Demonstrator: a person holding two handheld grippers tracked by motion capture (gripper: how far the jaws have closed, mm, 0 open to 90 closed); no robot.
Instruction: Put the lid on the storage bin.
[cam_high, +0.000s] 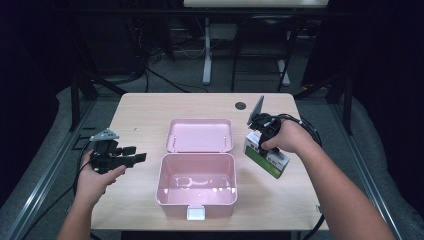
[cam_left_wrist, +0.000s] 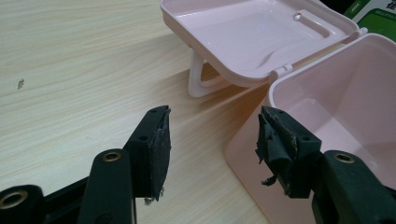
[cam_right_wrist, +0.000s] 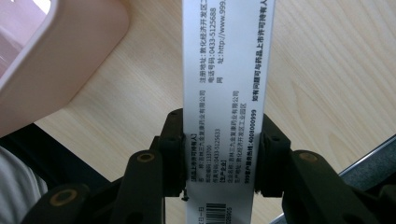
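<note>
On my right gripper (cam_right_wrist: 219, 154) the two black jaws stand about half spread and pinch a green-and-white carton (cam_high: 266, 153) by its narrow white sides; in the right gripper view each pad presses flat against an edge of the printed white face, with the barcode end down between the jaws. From the high view I have that carton at about 3 o'clock of the pink box (cam_high: 196, 186), tilted, with its green face turned toward the box. I think its lower corner hangs clear of the table (cam_high: 140, 107), though the angle there is poor and I can't be sure.

My left gripper (cam_left_wrist: 212, 147) has its jaws spread wide with nothing between them. In the left gripper view the worn pads frame bare tabletop and the near corner of the pink box; the right-hand pad sits just beside the box's outer wall, and I cannot tell whether it touches. In the high view this gripper (cam_high: 131, 157) sits at 9 o'clock of the box, pointing toward it.

The pink box stands open at the table's middle, its cavity bare. Its lid (cam_high: 200, 135) is hinged back flat at 12 o'clock, propped on a folded handle (cam_left_wrist: 201, 84).
</note>
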